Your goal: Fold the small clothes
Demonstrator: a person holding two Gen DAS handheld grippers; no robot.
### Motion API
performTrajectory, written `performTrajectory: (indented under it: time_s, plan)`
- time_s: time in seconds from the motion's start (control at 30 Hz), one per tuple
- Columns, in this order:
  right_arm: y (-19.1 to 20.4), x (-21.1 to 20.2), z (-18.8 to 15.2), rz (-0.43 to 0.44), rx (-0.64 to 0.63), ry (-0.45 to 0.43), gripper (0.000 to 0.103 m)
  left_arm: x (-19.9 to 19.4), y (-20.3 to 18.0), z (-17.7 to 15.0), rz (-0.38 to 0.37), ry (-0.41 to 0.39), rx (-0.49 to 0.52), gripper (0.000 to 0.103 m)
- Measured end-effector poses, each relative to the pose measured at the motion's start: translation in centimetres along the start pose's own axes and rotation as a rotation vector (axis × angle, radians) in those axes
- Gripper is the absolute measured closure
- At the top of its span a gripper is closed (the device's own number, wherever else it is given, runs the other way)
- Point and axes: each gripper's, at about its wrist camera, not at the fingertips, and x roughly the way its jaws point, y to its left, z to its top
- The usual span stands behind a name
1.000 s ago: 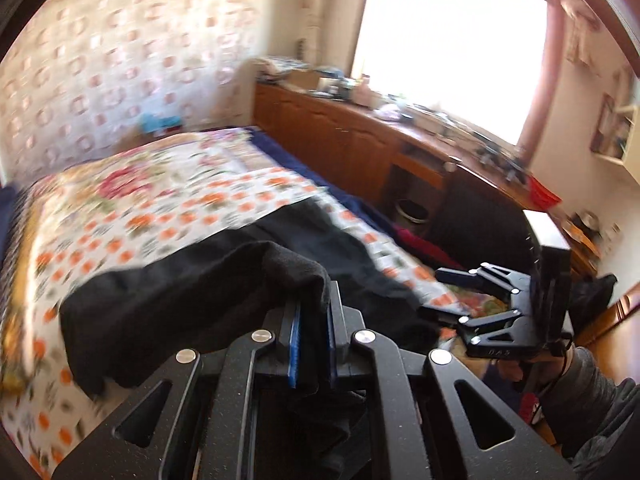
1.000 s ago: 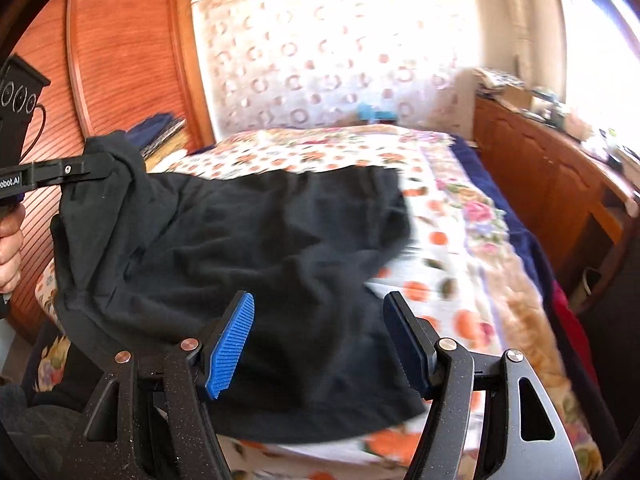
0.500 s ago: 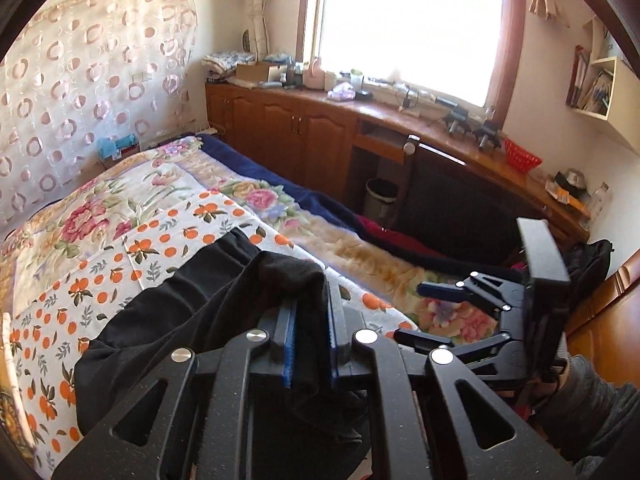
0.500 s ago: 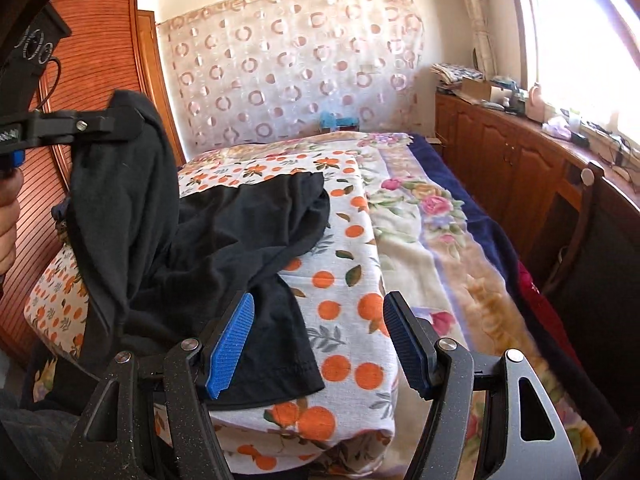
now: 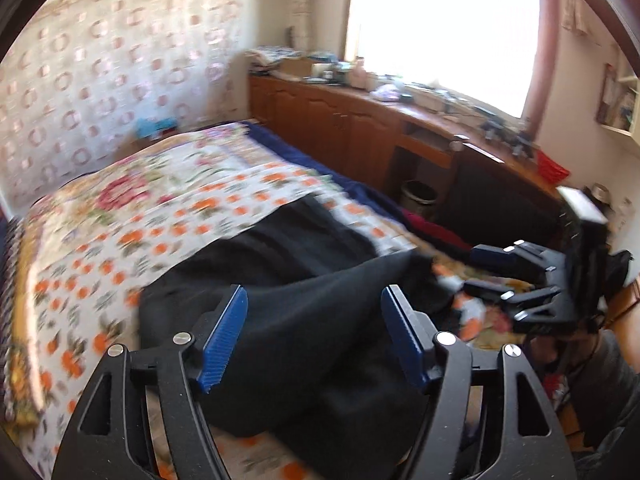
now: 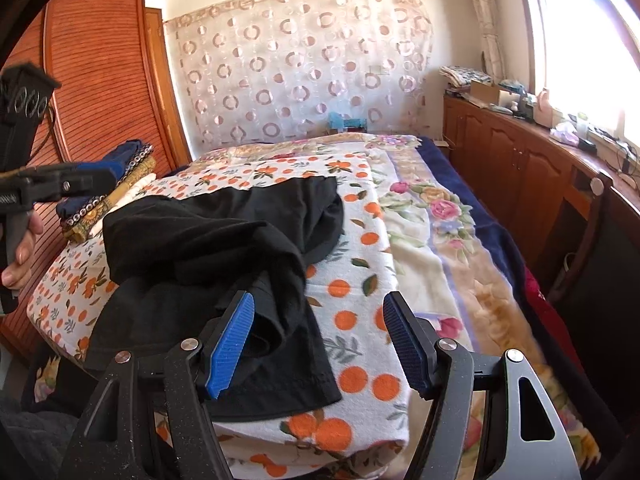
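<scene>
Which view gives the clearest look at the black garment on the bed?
The right wrist view: it is sharp and shows the black garment lying crumpled on the orange-dotted sheet, with a hemmed edge visible. The left wrist view is motion-blurred; there the garment is only a dark mass behind the open hand-held gripper.

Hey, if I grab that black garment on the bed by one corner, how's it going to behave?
The black garment will probably droop and trail, since it lies crumpled in soft folds. It looks thin at the stitched hem, so likely light. It may drag across the orange-print sheet rather than slide cleanly.
</scene>
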Motion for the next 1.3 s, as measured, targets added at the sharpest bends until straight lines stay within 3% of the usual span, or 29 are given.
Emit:
performTrajectory:
  time_s: [0.27, 0.43, 0.77, 0.93, 1.27, 1.3]
  plan:
    - [3.7, 1.6, 1.8, 0.052, -0.088, -0.012, 0.034, -2.1, 5.8, -4.5, 0.122, 0.006, -0.106, 0.033]
    - [7.2, 3.2, 3.1, 0.104, -0.165, -0.012, 0.034, -3.2, 8.1, -6.4, 0.154, -0.007, -0.157, 0.033]
    - [14.8, 7.5, 3.9, 0.241, -0.361, 0.012, 0.034, -5.9, 9.1, -8.2, 0.220, -0.052, -0.177, 0.033]
    - [17.1, 10.1, 4.4, 0.251, -0.432, 0.044, 0.034, -6.7, 10.0, -8.6, 0.234, -0.069, -0.180, 0.033]
    - [19.3, 14.7, 5.6, 0.138, -0.651, 0.151, 0.034, -5.7, 12.0, -9.5, 0.216, -0.053, -0.197, 0.033]
    - [19.1, 15.0, 5.8, 0.141, -0.663, 0.161, 0.040, -5.5, 12.2, -9.5, 0.210, -0.052, -0.200, 0.033]
